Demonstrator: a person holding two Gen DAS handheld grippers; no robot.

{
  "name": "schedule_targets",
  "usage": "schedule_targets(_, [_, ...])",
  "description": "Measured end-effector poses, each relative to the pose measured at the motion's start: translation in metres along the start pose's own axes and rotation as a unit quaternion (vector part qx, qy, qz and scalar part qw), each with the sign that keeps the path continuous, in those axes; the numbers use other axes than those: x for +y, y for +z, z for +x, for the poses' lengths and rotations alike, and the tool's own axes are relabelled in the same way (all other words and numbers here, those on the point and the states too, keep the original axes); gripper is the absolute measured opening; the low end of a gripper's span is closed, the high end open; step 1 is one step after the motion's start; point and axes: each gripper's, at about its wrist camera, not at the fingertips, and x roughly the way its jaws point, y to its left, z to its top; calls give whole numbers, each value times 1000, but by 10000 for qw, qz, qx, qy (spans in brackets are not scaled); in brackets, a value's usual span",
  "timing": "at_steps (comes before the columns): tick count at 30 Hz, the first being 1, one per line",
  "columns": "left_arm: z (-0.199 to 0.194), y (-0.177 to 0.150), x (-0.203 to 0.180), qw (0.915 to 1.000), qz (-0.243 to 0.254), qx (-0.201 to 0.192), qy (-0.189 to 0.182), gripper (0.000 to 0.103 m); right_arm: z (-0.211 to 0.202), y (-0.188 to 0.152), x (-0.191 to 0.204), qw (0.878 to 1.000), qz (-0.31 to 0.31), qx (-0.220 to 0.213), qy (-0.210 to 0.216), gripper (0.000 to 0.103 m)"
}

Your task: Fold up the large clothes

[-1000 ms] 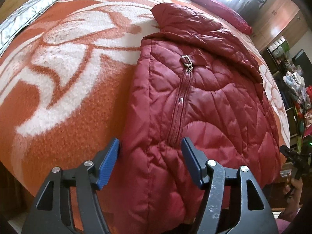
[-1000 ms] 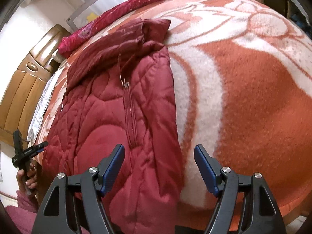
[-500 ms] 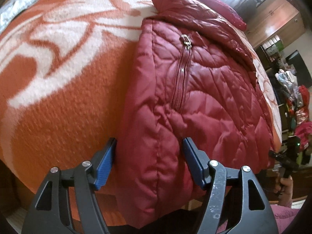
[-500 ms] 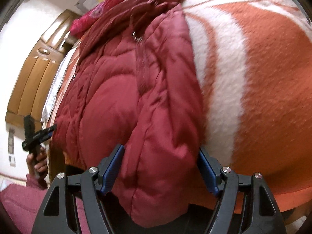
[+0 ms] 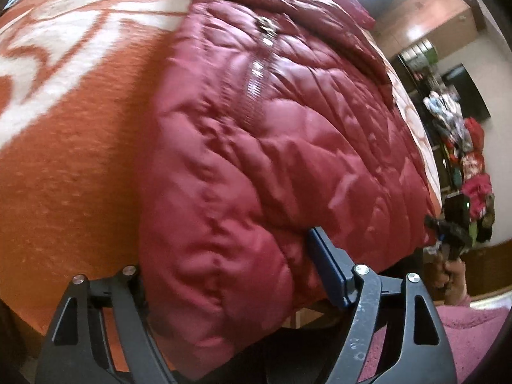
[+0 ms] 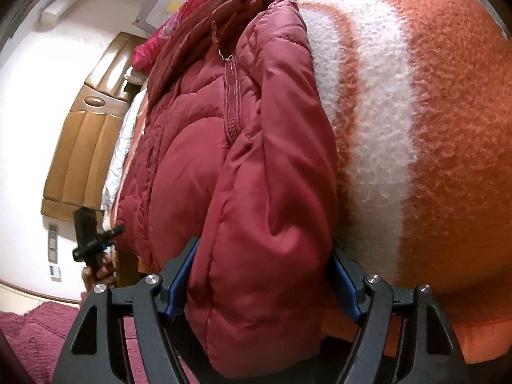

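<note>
Left gripper (image 5: pixel 230 275) straddles the red jacket (image 5: pixel 272 147) hem at 6 o'clock, fingers spread; right gripper (image 6: pixel 262 275) likewise on the orange blanket (image 6: pixel 448 128).

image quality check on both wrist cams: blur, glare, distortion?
Left wrist: motion blur smears the red jacket, its zipper and the orange blanket; the window at top right is blown out; sheen on the quilting. Right wrist: sharper, with the jacket seams and blanket pile crisp; even lighting. Both: strong fisheye bending and dark corner vignette.
</note>
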Motion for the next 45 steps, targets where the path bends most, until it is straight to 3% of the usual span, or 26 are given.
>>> schedule_targets(3, [3,0,-9,9998,172,42,11,79,2,0,6,9999,-133,62,14,73])
schedule_targets(6, [4,2,-10,9997,219,55,-31,77,4,-1,7,9996,-245,118,-8,62])
schedule_targets(8, [3,2,-9,9996,252,30,-86,55,6,-3,11,9995,-291,130,71,43])
schedule_targets(10, [-1,2,-12,9993,307,-44,-201,38,6,-3,15,9992,-350,116,145,32])
schedule_targets(14, [-11,5,-17,9985,346,-252,-327,24,0,0,27,9982,-457,-22,378,24])
schedule_targets(18, [-29,11,-24,9965,345,-575,-500,20,-14,3,41,9960,-661,-364,481,22])
schedule_targets(22, [-53,20,-42,9914,520,-1026,-619,18,-34,12,58,9898,-795,-812,862,22])
schedule_targets(33, [-100,72,-67,9736,716,-2018,-786,18,-68,64,98,9691,-1112,-1738,1353,22])
schedule_targets(39, [-109,111,-71,9658,677,-2347,-873,18,-75,101,106,9610,-1086,-2127,1397,21])
schedule_targets(45, [-108,150,-79,9641,710,-2441,-763,18,-76,137,121,9585,-1202,-2326,1132,21])
